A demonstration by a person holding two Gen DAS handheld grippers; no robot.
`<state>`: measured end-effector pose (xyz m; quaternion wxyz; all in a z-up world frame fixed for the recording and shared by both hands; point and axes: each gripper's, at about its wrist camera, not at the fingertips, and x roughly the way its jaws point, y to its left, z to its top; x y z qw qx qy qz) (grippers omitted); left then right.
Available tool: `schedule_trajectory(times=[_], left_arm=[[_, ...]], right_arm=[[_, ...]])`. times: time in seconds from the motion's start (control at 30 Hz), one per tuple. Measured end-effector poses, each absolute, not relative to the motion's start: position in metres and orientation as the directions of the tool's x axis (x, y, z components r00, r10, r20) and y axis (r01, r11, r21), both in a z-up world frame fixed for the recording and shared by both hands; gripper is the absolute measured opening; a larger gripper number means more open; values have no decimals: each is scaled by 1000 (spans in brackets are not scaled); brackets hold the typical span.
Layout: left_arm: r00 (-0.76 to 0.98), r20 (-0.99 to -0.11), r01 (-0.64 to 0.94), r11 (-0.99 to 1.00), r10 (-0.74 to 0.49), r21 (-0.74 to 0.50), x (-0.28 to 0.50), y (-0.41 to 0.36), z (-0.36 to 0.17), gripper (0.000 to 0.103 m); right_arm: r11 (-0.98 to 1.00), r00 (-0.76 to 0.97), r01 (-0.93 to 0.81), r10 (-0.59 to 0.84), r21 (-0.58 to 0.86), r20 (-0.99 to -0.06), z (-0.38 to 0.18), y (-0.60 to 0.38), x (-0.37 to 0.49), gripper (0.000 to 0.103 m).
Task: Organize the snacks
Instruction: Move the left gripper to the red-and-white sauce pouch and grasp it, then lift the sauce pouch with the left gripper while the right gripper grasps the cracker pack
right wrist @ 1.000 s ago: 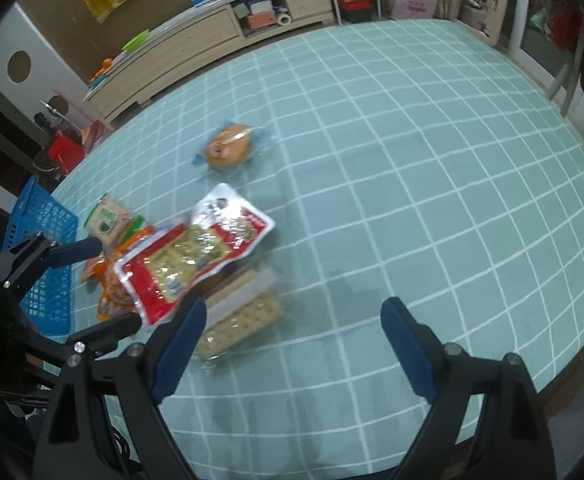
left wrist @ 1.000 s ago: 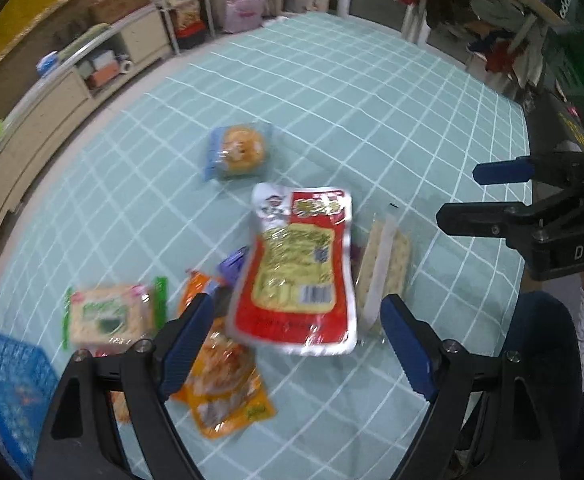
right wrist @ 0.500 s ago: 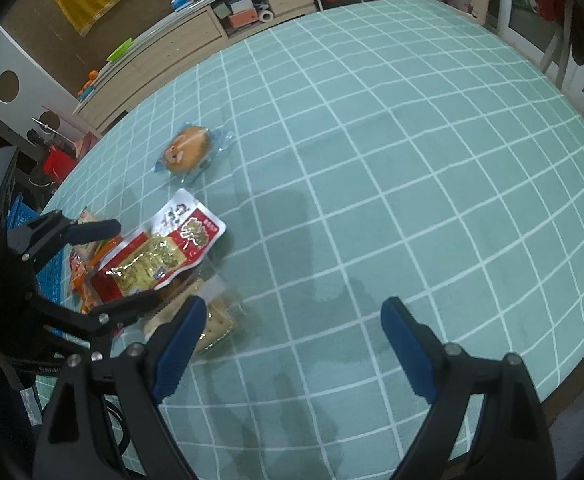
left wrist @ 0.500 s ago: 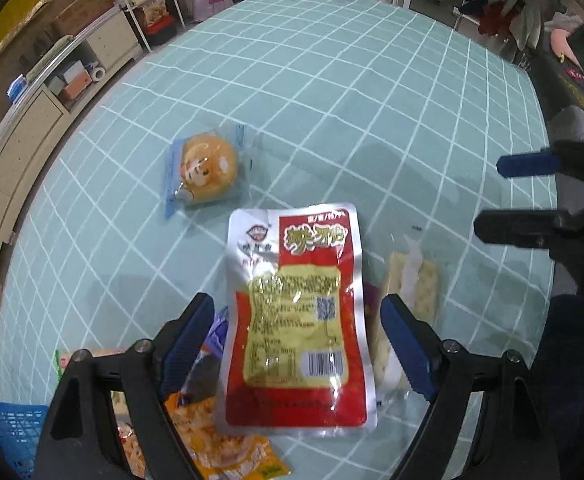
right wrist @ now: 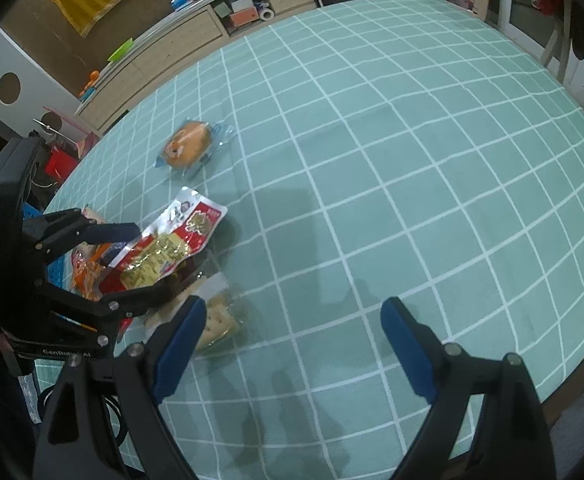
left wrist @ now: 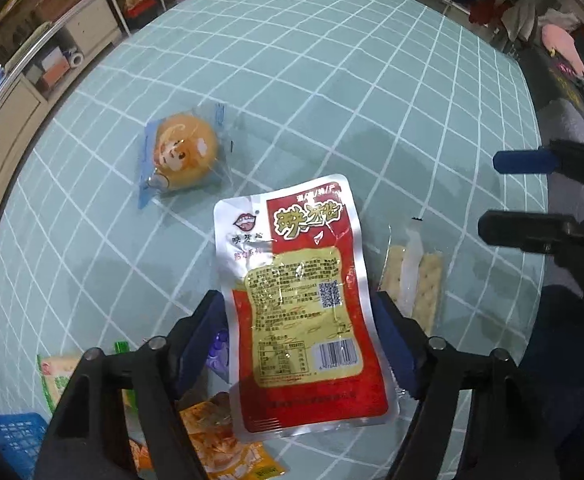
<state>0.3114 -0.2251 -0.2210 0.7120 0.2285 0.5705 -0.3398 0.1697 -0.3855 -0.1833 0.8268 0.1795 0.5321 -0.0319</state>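
My left gripper [left wrist: 298, 336] is shut on the red and yellow snack pouch [left wrist: 300, 292] and holds it tilted above the table; both also show in the right wrist view, the gripper [right wrist: 131, 256] and the pouch [right wrist: 171, 244]. A wrapped round bun [left wrist: 183, 152] lies further back, also in the right wrist view [right wrist: 187, 148]. A cracker pack [left wrist: 412, 276] lies right of the pouch, near my right gripper's left finger [right wrist: 219, 320]. My right gripper [right wrist: 292, 344] is open and empty above the table.
The table wears a teal checked cloth [right wrist: 412, 160]. Orange snack packs [left wrist: 219, 444] and a green-edged pack [left wrist: 55, 380] lie under the left gripper. A blue basket [left wrist: 7, 448] stands at the near left. A low cabinet [right wrist: 179, 44] runs behind.
My left gripper has closed in on the red pouch, gripped it and lifted it off the pile. My right gripper has swung a little to the right.
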Motion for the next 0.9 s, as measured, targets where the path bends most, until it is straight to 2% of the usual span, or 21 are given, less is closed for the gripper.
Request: schedule_trajectory(times=[0.17,0.23,0.33,0.47,0.57,0.9], left_arm=[[91,-969,690,716,-228,-104,321,-215,-221,53],[84,-969,670,733,-232,-118,325,-212,-222,53],[97,-971,674,733,-218,-97,323,-214,-223,55],[101,-974,675,733,-203,-83,320,-222,-227,67],[105,-975,680,729,-197,-74,313,-230,-231,72],[117,-978,654,754,-176,-58,317,-231,-245,75]], right_arm=[[935,428,239,143,264,-893,-185,-382,170,92],[936,428,237,140,261,-893,-184,-380,170,92],[937,428,231,143,261,-892,-184,-378,170,92],[936,427,233,145,263,-893,-185,-376,170,92],[937,424,230,145,262,-894,-186,-375,170,92],[935,422,236,149,267,-894,-188,-378,169,92]])
